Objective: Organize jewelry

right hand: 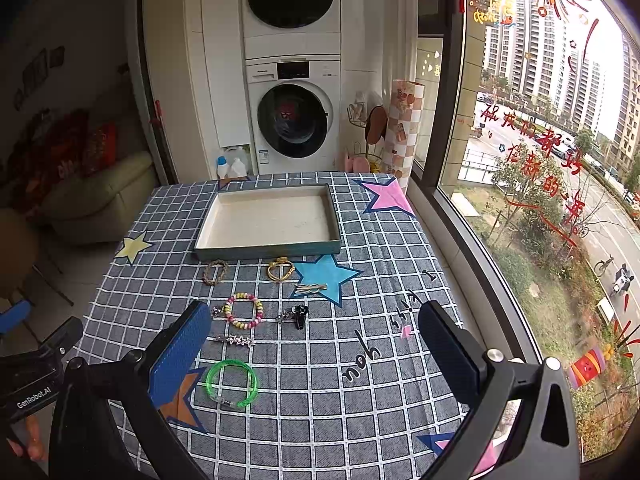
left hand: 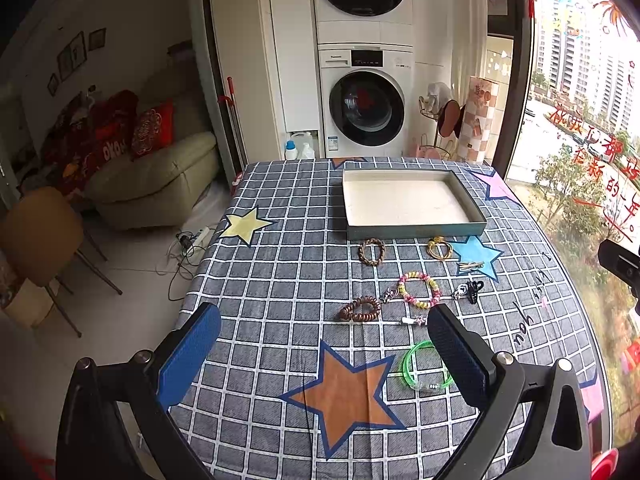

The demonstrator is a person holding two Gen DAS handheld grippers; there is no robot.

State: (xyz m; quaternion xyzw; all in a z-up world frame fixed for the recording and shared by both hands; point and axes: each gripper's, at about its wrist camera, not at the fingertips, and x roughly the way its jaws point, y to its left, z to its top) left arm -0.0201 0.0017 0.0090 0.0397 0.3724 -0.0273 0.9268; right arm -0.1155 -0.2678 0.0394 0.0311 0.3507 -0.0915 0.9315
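The left gripper (left hand: 324, 344) is hovering with its jaws spread wide and nothing between them; the right gripper (right hand: 316, 344) is doing the same, fully parted and empty. Both are hanging above the checked tablecloth (left hand: 280, 280), probably because no piece has been chosen yet and a wide opening suits any of them.

In the left wrist view, the green bangle (left hand: 426, 366) is lying in the lower right, half hidden behind the right-hand finger, and the brown coil tie (left hand: 360, 309) is sitting just above frame centre. Slightly higher and to the right, the pastel bead bracelet (left hand: 420, 290) is resting near a black clip (left hand: 469, 290). Further up, a braided bracelet (left hand: 372, 252) and a gold ring clasp (left hand: 439, 248) are lying just below the tray (left hand: 416, 230), which is sitting empty in the upper centre, likely the place where everything belongs. In the right wrist view, a star hairpin (right hand: 237, 340) is lying left of centre and a pale hairclip (right hand: 310, 289) is resting on the blue star.

The pieces are lying well apart, so nothing seems to be blocking a grasp; the flat pins may be hard to pinch off the cloth. A washing machine (left hand: 366, 100) is standing beyond the table.
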